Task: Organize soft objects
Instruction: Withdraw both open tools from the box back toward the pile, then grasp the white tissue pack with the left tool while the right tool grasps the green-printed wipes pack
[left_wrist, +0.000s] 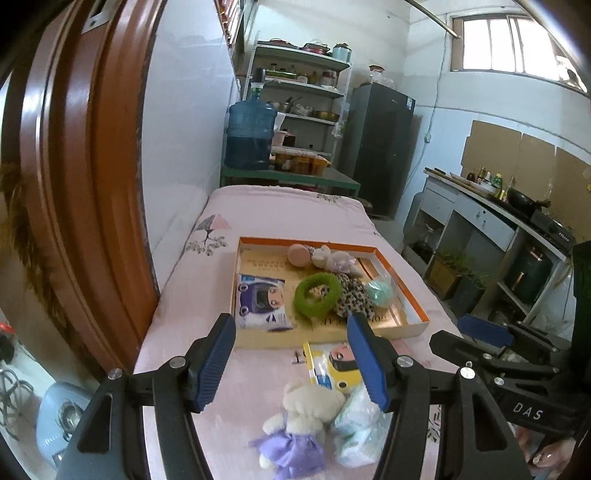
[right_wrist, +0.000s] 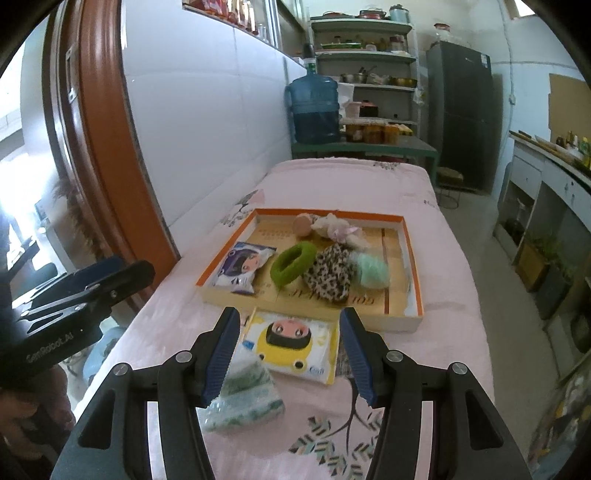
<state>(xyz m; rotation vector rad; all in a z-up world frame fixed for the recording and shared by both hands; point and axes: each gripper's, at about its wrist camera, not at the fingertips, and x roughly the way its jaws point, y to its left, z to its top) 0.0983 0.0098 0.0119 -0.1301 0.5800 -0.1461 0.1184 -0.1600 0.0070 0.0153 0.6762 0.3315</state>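
A: Both grippers, left (left_wrist: 291, 360) and right (right_wrist: 290, 354), gape empty above the pink quilt (right_wrist: 424, 354).

B: The cream teddy in a lilac dress (left_wrist: 295, 424) touches the crinkly pale-green packet (left_wrist: 360, 424), well short of the orange-rimmed cardboard tray (left_wrist: 406, 325). Grabbing one probably drags the other.

Daylit via window (left_wrist: 517, 44), fisheye warp, slight blur

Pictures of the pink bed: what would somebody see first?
Probably the orange-edged tray in the middle of the pink bed, holding a fuzzy green ring and a leopard-print cloth. Nearer, outside the tray, lie a yellow cartoon tissue pack and a teddy in purple.
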